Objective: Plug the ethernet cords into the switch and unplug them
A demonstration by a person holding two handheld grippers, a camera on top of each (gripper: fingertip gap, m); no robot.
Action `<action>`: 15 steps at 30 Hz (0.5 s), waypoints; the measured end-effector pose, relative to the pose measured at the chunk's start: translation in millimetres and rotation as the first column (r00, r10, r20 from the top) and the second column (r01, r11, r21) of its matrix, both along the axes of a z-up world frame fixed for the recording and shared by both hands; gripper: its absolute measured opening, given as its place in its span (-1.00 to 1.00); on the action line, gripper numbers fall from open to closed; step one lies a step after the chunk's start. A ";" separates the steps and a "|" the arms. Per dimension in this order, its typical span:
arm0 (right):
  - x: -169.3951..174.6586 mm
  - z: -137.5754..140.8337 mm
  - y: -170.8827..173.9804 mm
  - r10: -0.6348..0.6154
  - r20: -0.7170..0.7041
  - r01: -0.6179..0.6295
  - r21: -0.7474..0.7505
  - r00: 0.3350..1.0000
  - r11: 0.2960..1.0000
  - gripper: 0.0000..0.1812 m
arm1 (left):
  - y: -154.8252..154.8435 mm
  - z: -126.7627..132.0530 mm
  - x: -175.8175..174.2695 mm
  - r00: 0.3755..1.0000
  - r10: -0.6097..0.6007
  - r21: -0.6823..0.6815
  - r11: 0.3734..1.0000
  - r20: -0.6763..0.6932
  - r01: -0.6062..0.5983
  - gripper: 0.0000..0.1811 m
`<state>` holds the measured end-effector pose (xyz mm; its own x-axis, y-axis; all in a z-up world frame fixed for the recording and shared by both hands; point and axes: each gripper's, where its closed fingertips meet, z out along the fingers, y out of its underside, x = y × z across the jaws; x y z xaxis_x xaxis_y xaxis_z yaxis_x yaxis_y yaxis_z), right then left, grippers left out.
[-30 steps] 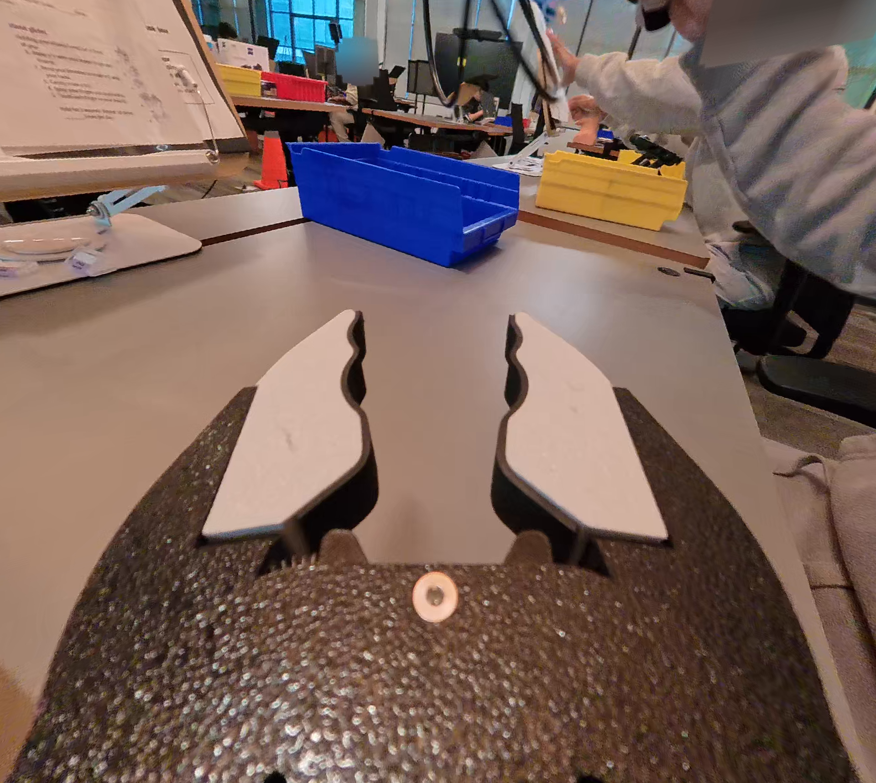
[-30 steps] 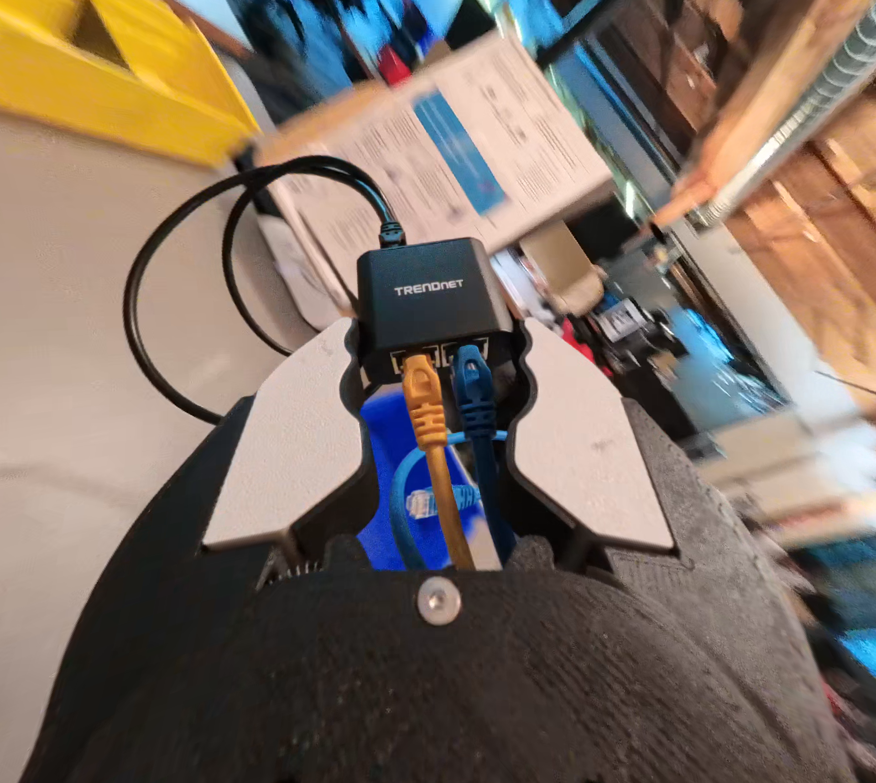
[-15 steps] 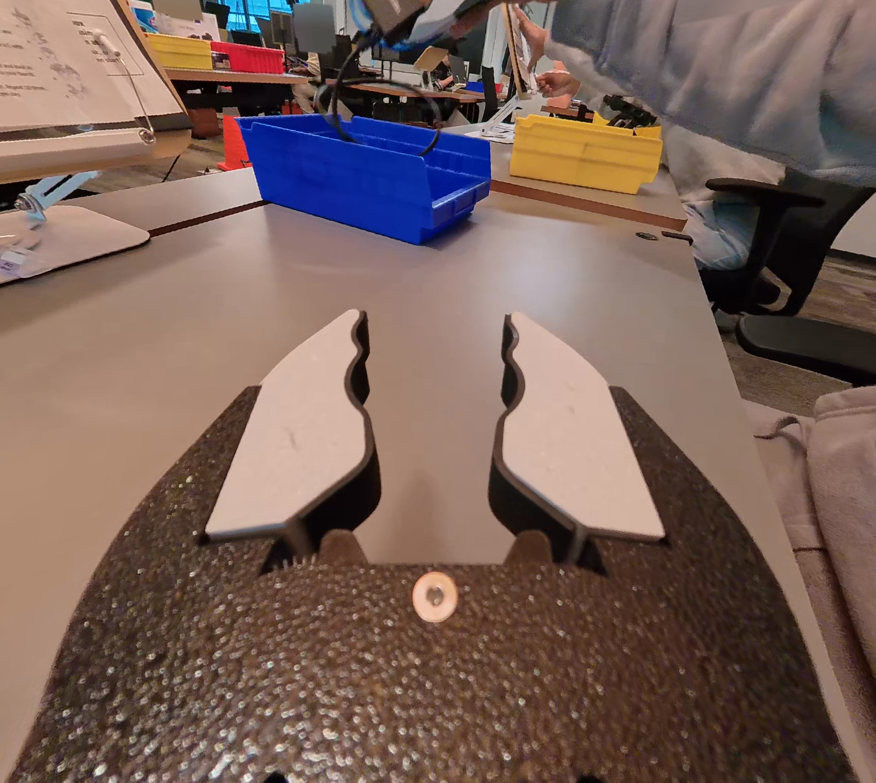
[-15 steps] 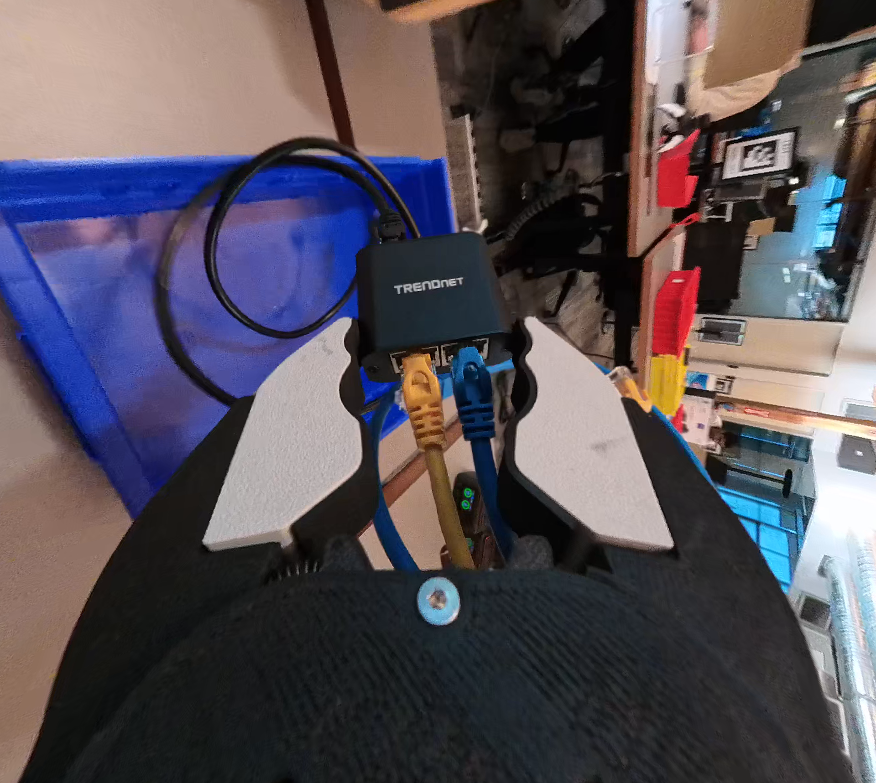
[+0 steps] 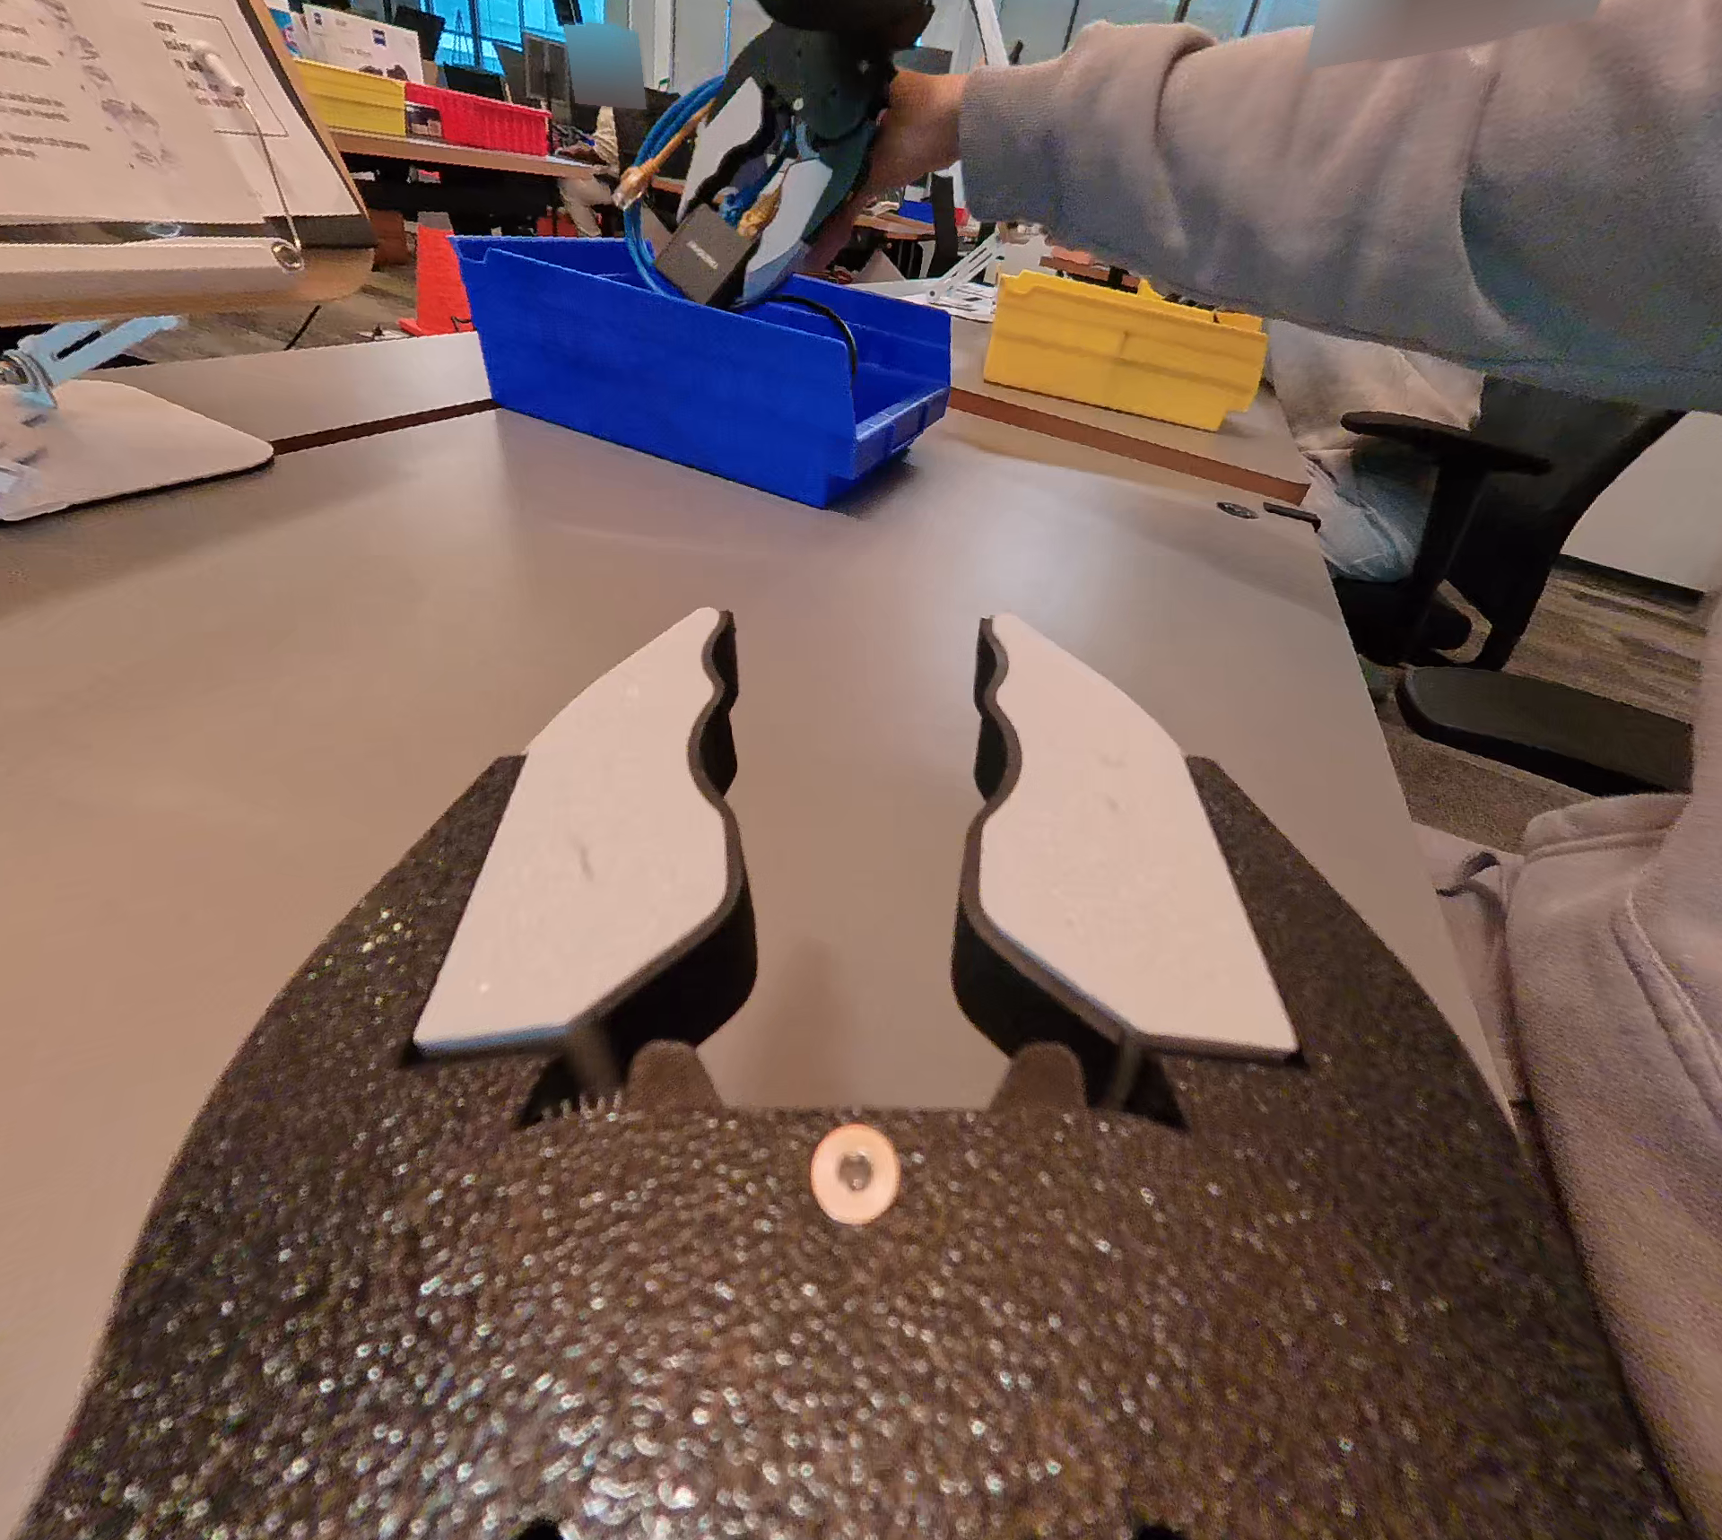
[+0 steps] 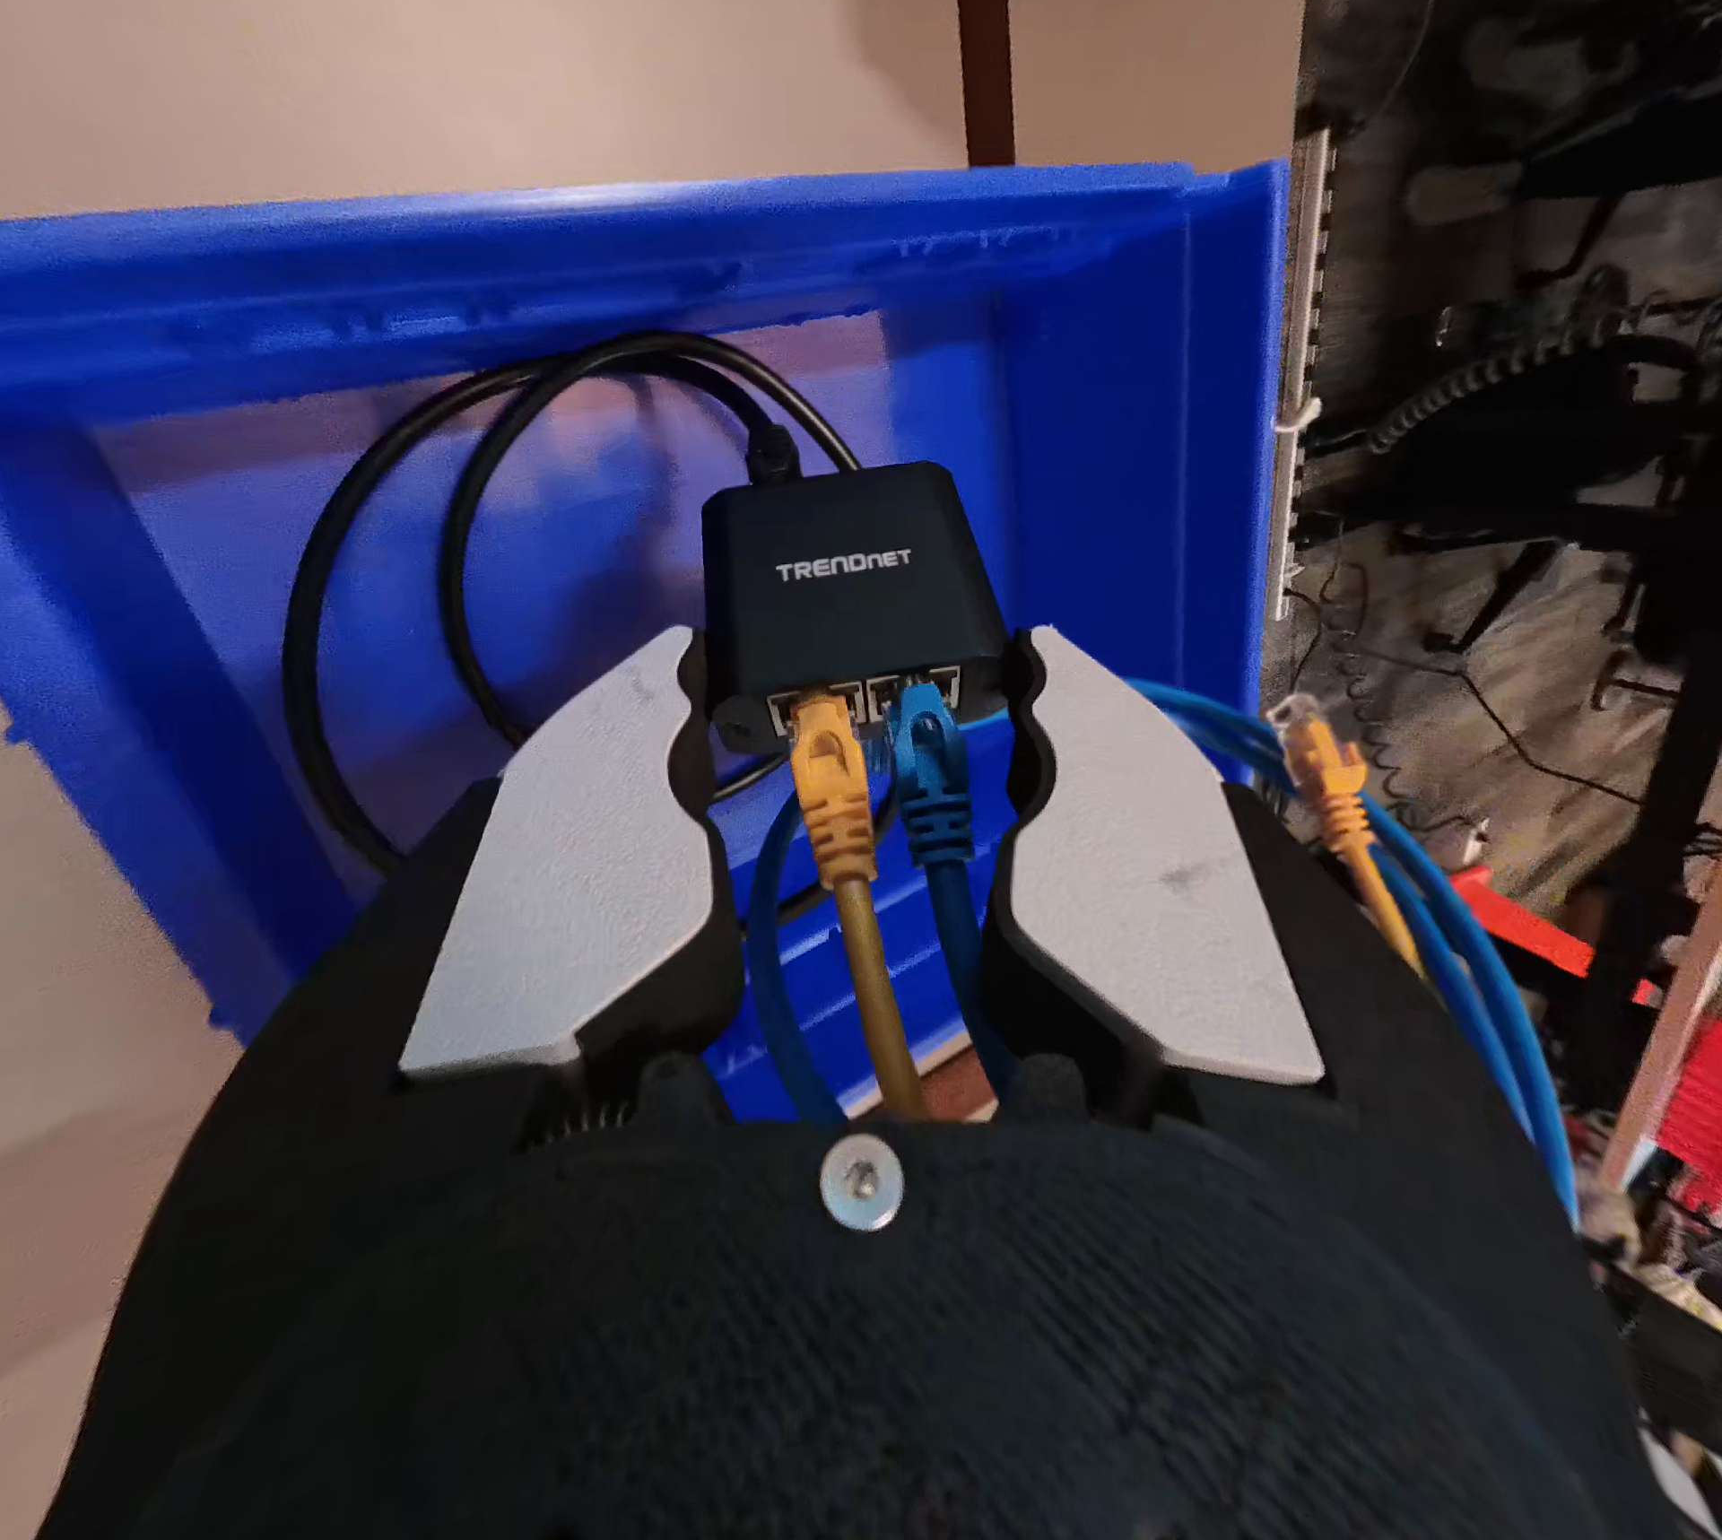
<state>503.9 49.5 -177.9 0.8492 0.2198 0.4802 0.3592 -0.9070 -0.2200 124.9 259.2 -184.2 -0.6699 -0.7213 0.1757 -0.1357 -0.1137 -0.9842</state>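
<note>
Right hand-held gripper (image 6: 853,661) clamped the black switch (image 6: 843,577) above the blue bin (image 6: 596,256) (yellow cord (image 6: 834,787) and blue cord (image 6: 932,787) plugged in); left hand-held gripper (image 5: 853,657) hovered agape, empty, over the tabletop (image 5: 373,610).

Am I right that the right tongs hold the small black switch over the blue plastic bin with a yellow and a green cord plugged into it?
Nearly: the second plugged cord is blue, not green, as the right wrist view shows. The right tongs do hold the small black switch over the blue plastic bin, beside the yellow cord.
</note>
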 end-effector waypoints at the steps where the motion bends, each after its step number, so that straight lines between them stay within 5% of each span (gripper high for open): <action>1: 3.6 -4.9 1.7 -0.015 -0.002 0.015 0.006 1.000 1.000 -0.31 | -0.5 -0.1 0.0 1.000 -0.003 -0.001 1.000 -0.001 0.003 -0.47; 8: 26.6 -28.7 -20.5 -0.106 0.030 0.107 -0.047 0.994 0.993 -0.33 | -3.8 0.6 -0.6 1.000 -0.013 -0.006 1.000 0.003 0.013 -0.47; 15: 10.8 46.1 -28.1 -0.222 -0.020 0.219 0.286 0.975 0.933 -0.32 | -4.1 -1.1 0.9 1.000 -0.005 0.002 1.000 -0.006 0.005 -0.47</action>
